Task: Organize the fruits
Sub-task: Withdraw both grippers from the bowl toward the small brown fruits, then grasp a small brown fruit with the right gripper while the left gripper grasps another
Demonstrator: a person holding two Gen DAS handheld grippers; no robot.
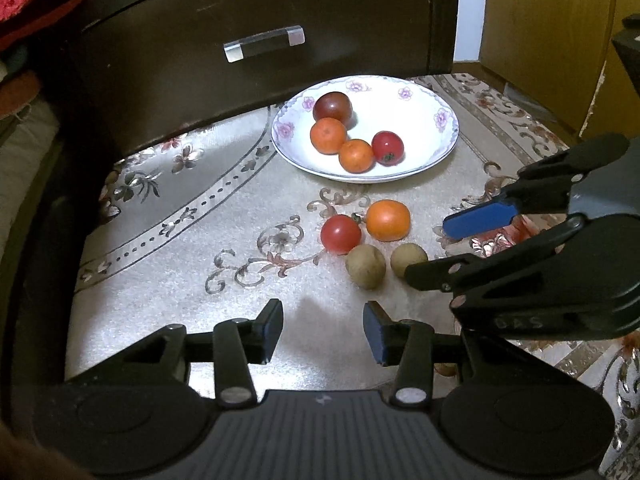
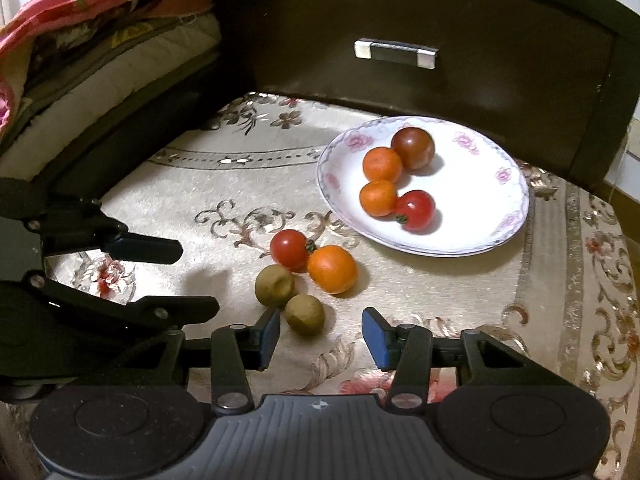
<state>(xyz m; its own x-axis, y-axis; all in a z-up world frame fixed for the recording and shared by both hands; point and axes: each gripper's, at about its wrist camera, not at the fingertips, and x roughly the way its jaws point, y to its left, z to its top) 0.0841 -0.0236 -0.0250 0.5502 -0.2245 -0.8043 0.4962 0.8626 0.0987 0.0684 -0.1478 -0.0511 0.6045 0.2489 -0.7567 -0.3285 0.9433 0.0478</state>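
While both the left gripper [image 1: 323, 330] and right gripper [image 2: 320, 336] hang apart (empty), straddle the nearest brown fruit [image 2: 305, 314] squarely before closing, then carry it to the plate [image 2: 516, 216].

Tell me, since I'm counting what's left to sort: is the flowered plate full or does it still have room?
Room left. The plate holds four fruits bunched on one side; the other side is bare white.

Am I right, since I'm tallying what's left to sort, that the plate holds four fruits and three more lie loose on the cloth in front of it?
Not quite: the plate does hold four fruits, but four, not three, lie loose on the cloth: a red tomato, an orange fruit and two brown fruits. The right wrist view shows all four clearly.
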